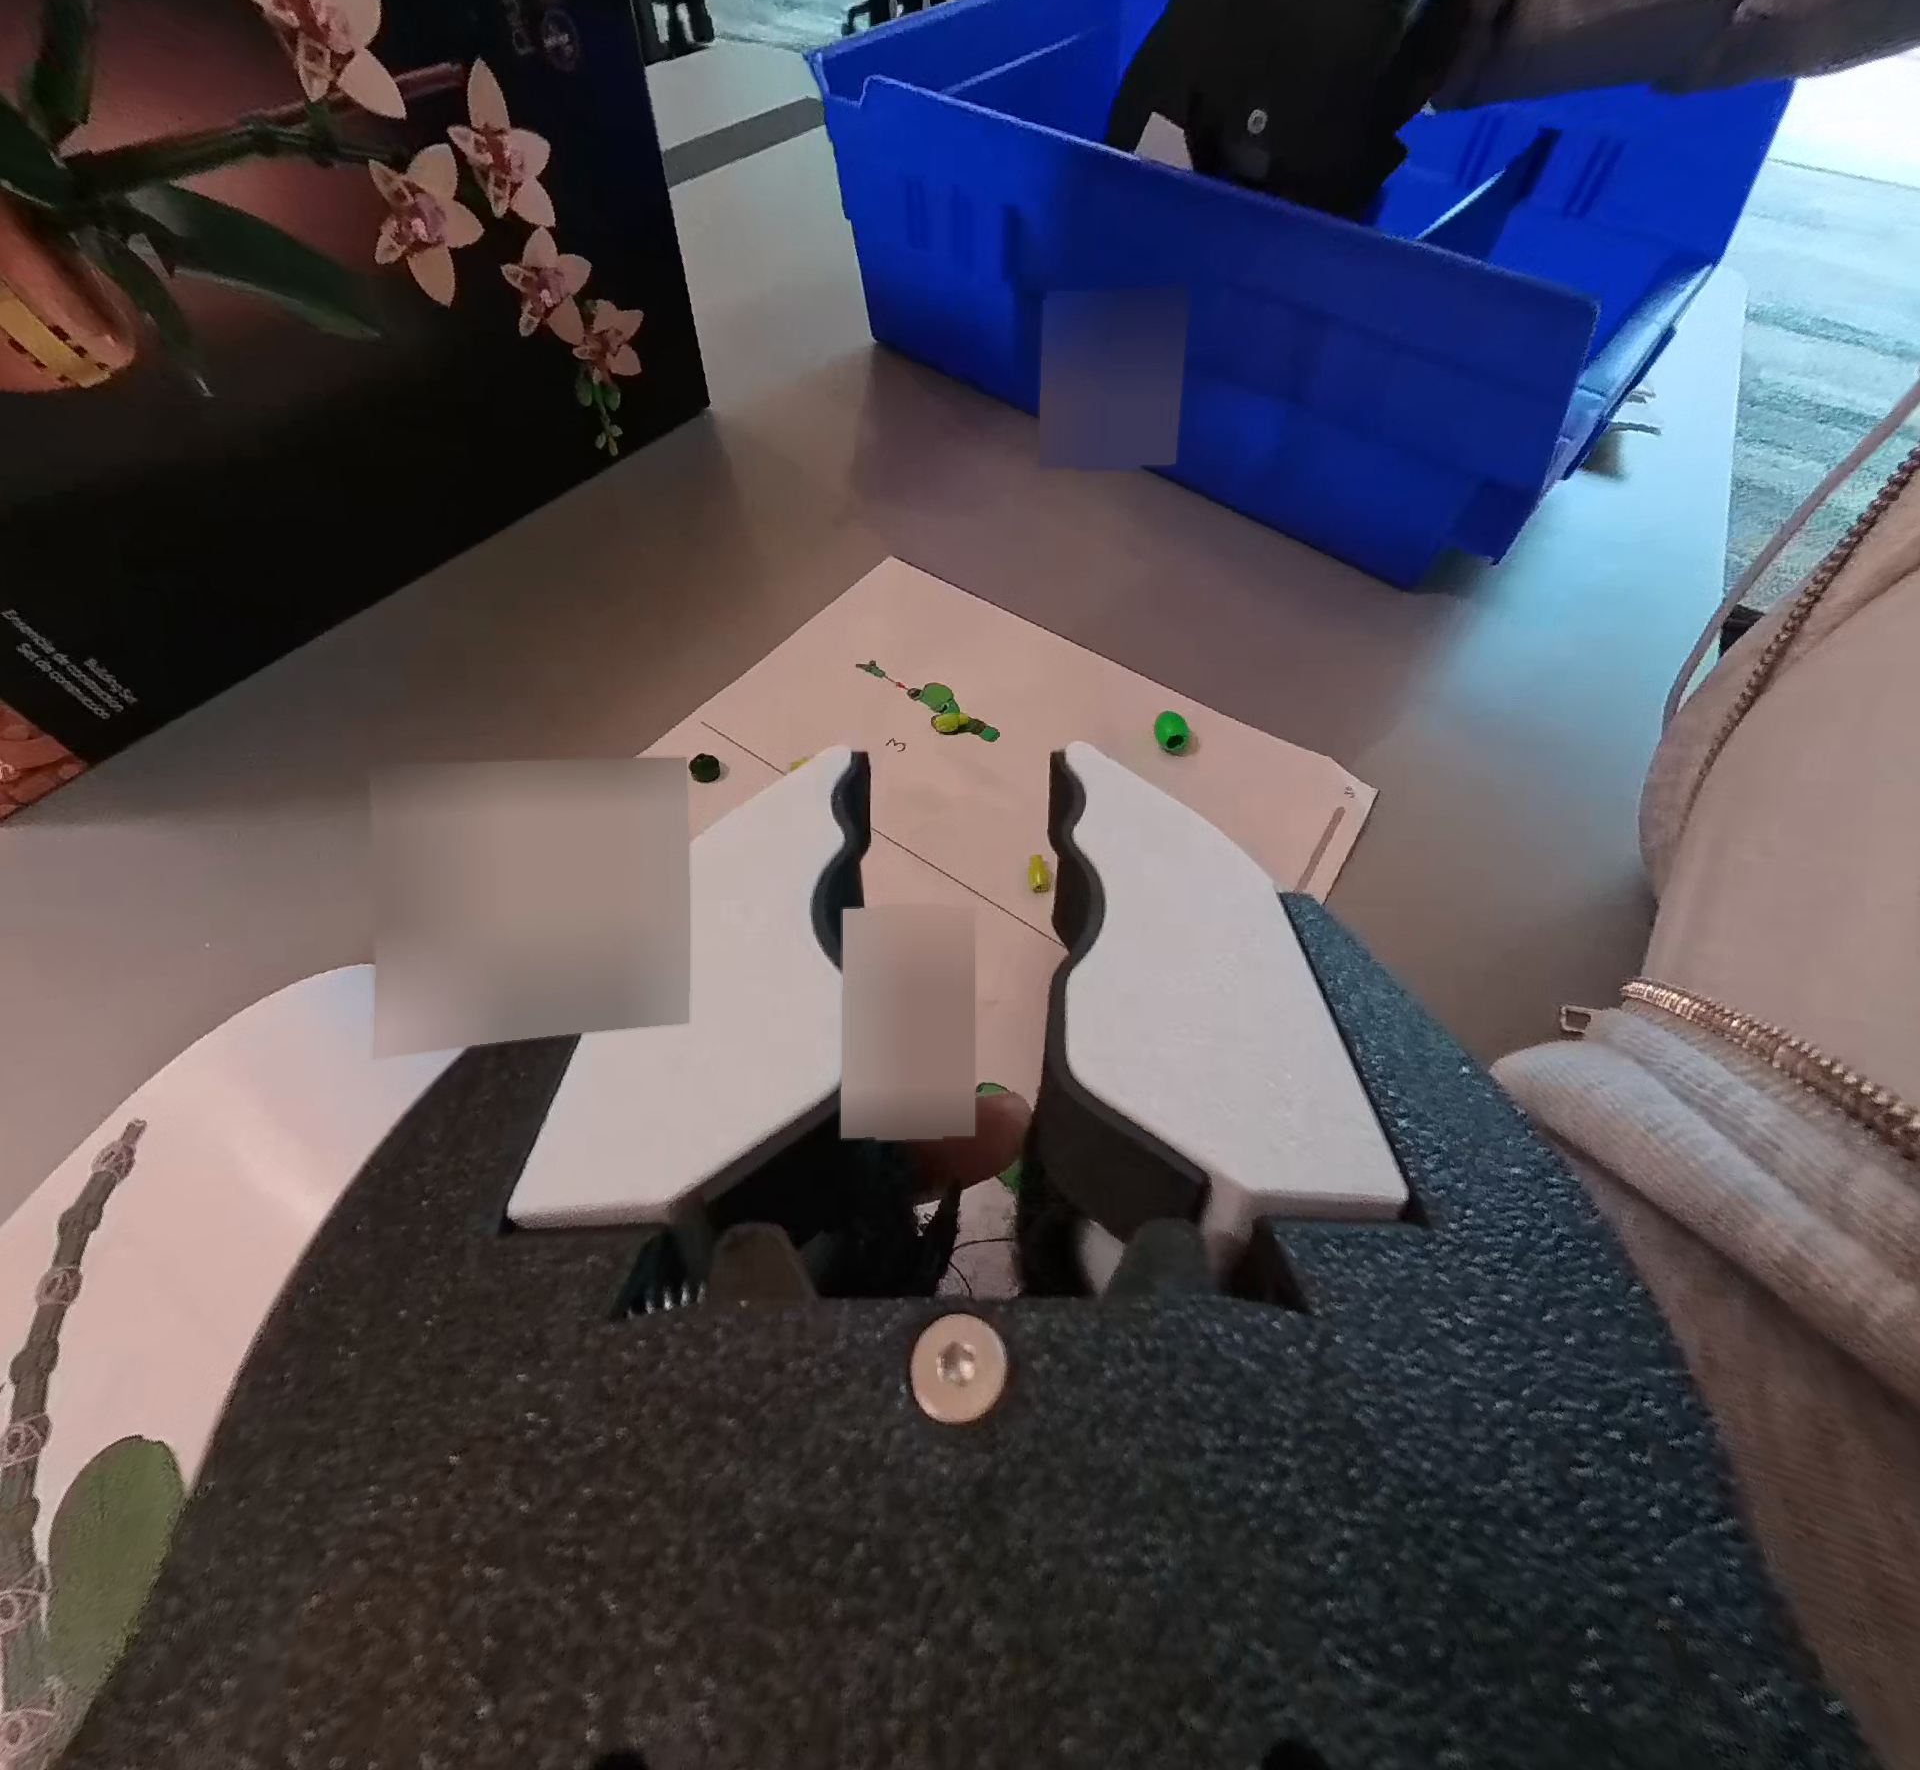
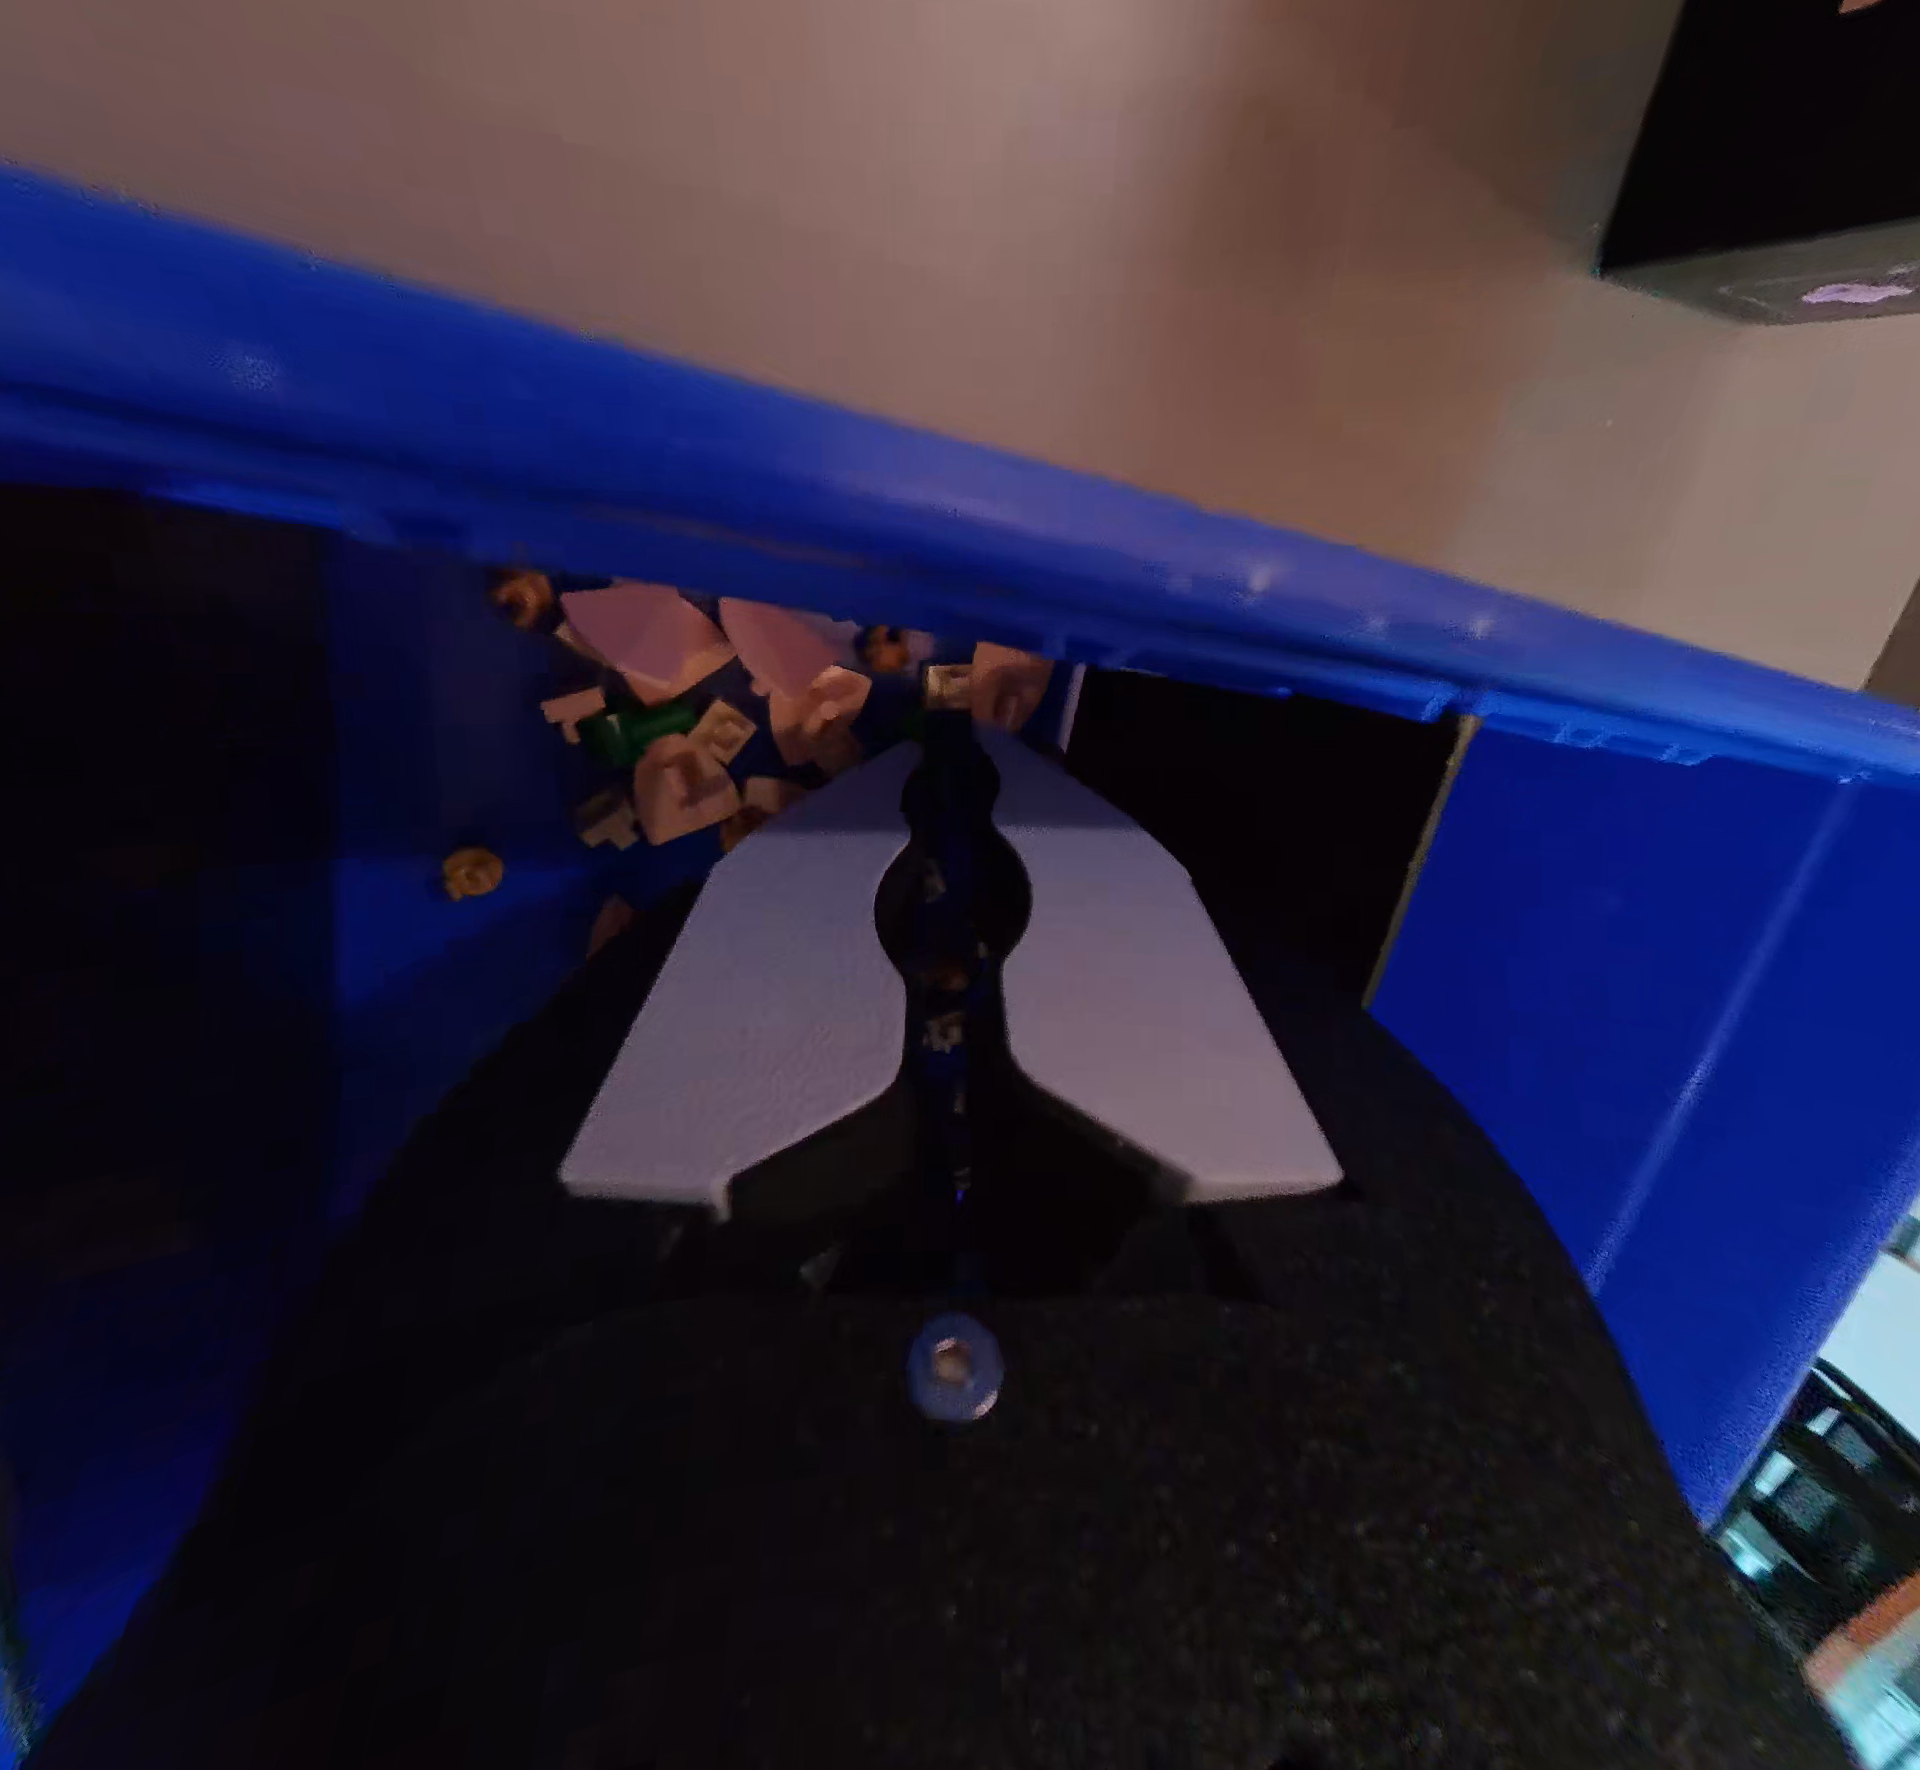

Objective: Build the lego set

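My left gripper (image 1: pixel 961 770) is open and empty, held low over a white instruction sheet (image 1: pixel 1091 671). On the sheet lie a bright green piece (image 1: pixel 1172 731), a small yellow-green piece (image 1: pixel 1037 873) and a dark green piece (image 1: pixel 703 766). My right gripper (image 2: pixel 951 738) is down inside the blue bin (image 2: pixel 935 557), its jaws shut with only a thin gap. Its tips are at a pile of pale pink, white and green pieces (image 2: pixel 707 733). I cannot see any piece held between them. It also shows in the left wrist view (image 1: pixel 1247 110), reaching into the bin (image 1: pixel 1299 349).
The black set box with orchid pictures (image 1: pixel 312 266) stands at the left on the grey table (image 1: pixel 727 515). An open booklet page (image 1: pixel 156 1201) lies at the near left. A person's beige sleeve (image 1: pixel 1766 1097) fills the right side. The left gripper's tips are roughly 25 cm from the right gripper's.
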Available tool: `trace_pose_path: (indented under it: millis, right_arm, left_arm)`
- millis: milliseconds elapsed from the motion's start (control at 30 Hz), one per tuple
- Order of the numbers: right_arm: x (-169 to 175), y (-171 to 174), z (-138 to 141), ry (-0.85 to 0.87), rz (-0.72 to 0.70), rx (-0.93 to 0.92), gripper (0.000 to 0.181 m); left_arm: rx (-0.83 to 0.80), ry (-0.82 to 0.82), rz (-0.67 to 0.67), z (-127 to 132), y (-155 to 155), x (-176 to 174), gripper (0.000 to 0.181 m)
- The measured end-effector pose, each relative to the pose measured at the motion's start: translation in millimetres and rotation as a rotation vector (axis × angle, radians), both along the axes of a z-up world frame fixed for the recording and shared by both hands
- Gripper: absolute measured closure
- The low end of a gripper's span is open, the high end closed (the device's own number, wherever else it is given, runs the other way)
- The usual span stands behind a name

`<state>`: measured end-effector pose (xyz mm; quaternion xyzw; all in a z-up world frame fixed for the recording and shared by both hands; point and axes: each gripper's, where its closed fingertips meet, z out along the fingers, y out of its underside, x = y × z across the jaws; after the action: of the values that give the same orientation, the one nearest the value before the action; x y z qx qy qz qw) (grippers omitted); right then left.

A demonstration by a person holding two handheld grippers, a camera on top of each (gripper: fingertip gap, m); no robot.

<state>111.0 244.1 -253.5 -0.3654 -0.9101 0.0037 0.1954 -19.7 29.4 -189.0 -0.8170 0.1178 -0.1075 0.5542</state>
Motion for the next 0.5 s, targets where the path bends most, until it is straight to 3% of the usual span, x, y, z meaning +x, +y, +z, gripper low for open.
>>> trace_pose_path:
  millis: [133,233,500]
  right_arm:
    - [4.4,-2.5,4.2,0.064,-0.102,-0.107,0.181]
    - [7.0,-7.9,24.4,0.162,-0.155,-0.185,0.181]
    - [12.4,-5.1,50.6,0.256,-0.157,-0.225,0.181]
  left_arm:
    - [-0.017,0.004,0.007,-1.9,2.2,-0.5,0.149]
    - [-0.024,0.014,0.0,-1.1,4.9,-0.3,0.149]
    - [-0.02,0.047,-0.034,3.2,10.3,10.3,0.149]
